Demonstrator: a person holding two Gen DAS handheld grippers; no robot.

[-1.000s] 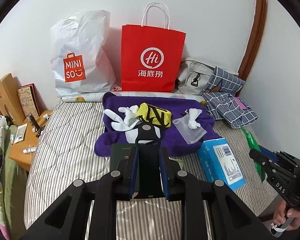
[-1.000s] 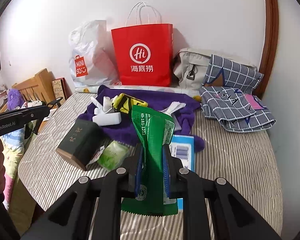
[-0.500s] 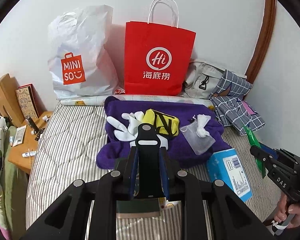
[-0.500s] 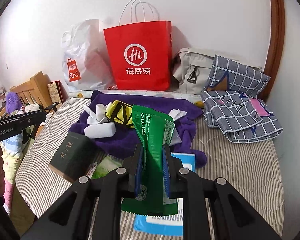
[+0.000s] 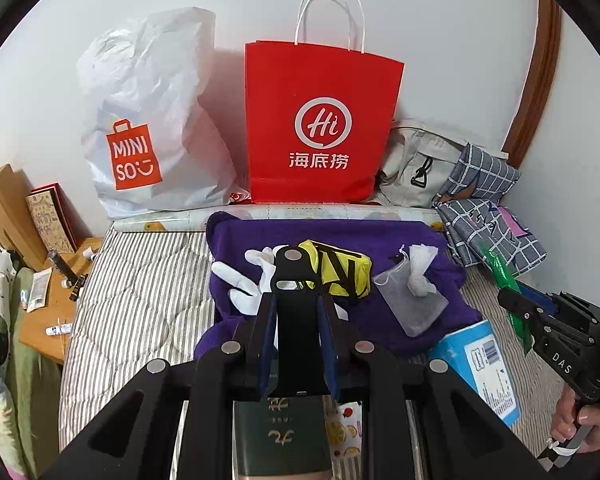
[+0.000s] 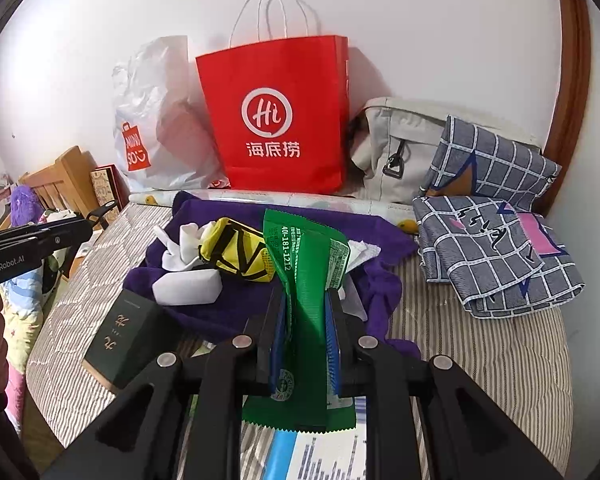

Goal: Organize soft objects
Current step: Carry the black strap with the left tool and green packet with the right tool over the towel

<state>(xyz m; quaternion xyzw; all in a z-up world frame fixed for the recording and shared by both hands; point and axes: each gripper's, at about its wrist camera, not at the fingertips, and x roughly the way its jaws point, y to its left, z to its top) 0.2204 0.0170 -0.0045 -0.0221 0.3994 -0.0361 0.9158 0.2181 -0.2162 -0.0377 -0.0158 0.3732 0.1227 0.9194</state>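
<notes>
- Your left tongs (image 5: 296, 336) pinch a black strap (image 5: 290, 280); your right tongs (image 6: 306, 340) pinch a green foil packet (image 6: 304, 280), both lifted, probably for sorting.
- Soft pile on purple towel (image 5: 320, 232), frame centre: one yellow pouch (image 5: 340, 268), white gloves (image 5: 240, 280), count unclear.
- Two bags upper frame: one red paper bag (image 5: 320, 120), one white plastic bag (image 5: 148, 120).

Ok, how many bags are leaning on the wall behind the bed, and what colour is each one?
Red paper bag: 1
White plastic bag: 1
Pale grey cloth bag: 1
Total: 3
</notes>
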